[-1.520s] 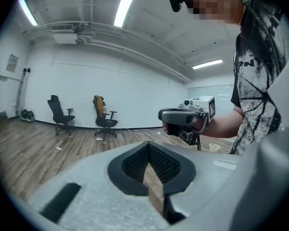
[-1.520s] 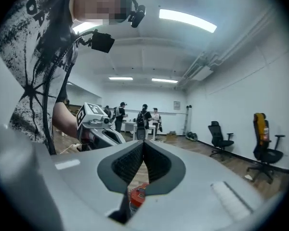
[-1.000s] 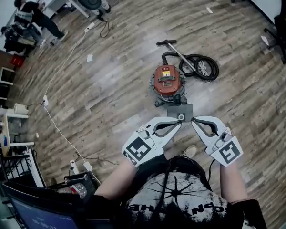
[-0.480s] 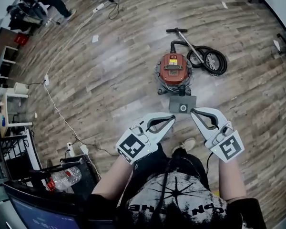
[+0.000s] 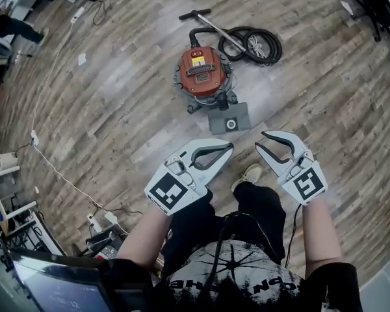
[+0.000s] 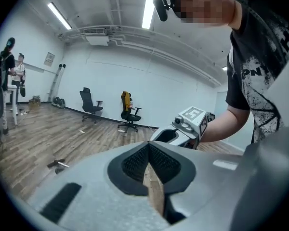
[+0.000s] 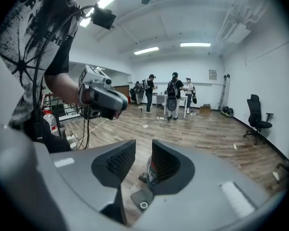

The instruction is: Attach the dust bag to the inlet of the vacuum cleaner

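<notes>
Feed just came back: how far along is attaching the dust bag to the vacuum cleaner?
Done: nothing yet. The grey dust bag lies on the floor beside the red vacuum cleaner, unattached. In hand: nothing; left gripper shut and empty, right gripper has just been opening, nothing between its jaws. Left: grasp the bag, fit it onto the vacuum cleaner.

A black office chair (image 6: 90,106) stands by the wall; several people (image 7: 174,96) stand together across the wooden floor (image 5: 117,103).

The vacuum cleaner (image 5: 203,72) is red with a yellow sticker on top. The dust bag (image 5: 229,118) is grey with a white ring. The hose (image 5: 257,44) is black. The floor (image 5: 117,109) is brown wood with stripes. The shirt (image 5: 240,272) is black with white splashes.
</notes>
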### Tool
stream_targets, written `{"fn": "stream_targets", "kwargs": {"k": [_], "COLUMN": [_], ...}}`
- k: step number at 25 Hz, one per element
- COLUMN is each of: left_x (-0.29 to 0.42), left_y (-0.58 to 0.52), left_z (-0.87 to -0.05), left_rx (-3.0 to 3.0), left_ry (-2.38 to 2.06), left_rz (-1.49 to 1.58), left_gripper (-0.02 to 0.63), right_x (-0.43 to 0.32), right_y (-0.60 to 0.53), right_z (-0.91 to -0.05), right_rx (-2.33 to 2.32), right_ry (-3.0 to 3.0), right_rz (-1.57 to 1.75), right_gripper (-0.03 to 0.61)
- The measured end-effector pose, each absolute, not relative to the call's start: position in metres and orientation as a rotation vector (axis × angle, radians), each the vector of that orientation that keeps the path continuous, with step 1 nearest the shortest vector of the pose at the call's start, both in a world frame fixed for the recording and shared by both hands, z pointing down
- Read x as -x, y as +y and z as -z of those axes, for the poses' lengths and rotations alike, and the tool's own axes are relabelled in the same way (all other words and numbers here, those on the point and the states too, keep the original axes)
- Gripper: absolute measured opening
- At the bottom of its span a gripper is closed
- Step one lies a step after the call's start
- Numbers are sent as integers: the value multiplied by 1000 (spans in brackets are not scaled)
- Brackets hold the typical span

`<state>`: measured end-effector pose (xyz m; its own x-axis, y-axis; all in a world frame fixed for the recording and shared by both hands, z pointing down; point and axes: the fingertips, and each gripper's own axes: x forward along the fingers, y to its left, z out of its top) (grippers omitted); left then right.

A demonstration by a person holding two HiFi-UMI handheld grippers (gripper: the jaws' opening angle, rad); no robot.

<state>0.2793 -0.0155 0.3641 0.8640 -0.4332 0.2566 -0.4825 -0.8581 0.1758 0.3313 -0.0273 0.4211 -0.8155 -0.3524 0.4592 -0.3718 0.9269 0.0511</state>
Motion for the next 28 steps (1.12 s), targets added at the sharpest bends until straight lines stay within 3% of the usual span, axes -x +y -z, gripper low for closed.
{"fn": "stream_targets", "kwargs": {"k": [9,17,21,28], "left_x": [-285,-264,-256,-239], "left_y": [-52,-71,-69,-51], "left_z": [-596,-766,-814,-853], "left_rx": [-2939,-2933,-2884,-2828], "left_ry": [-477,-509,-511,-520], "left_rz": [-343,-338,-378,-479], "left_gripper": [0,-2,-1,0], "right_x": [-327,-331,-345,-365], "right_y": [-37,-22,-26,-27], "right_z": [-775,-1076,-1161,-1229], "right_rx": [-497,-302,-262,-199], "right_ry": [-2326,-2038,-1889,-1695], "right_rz": [-123,-146,-153,-30], "right_gripper": [221,255,261,241]}}
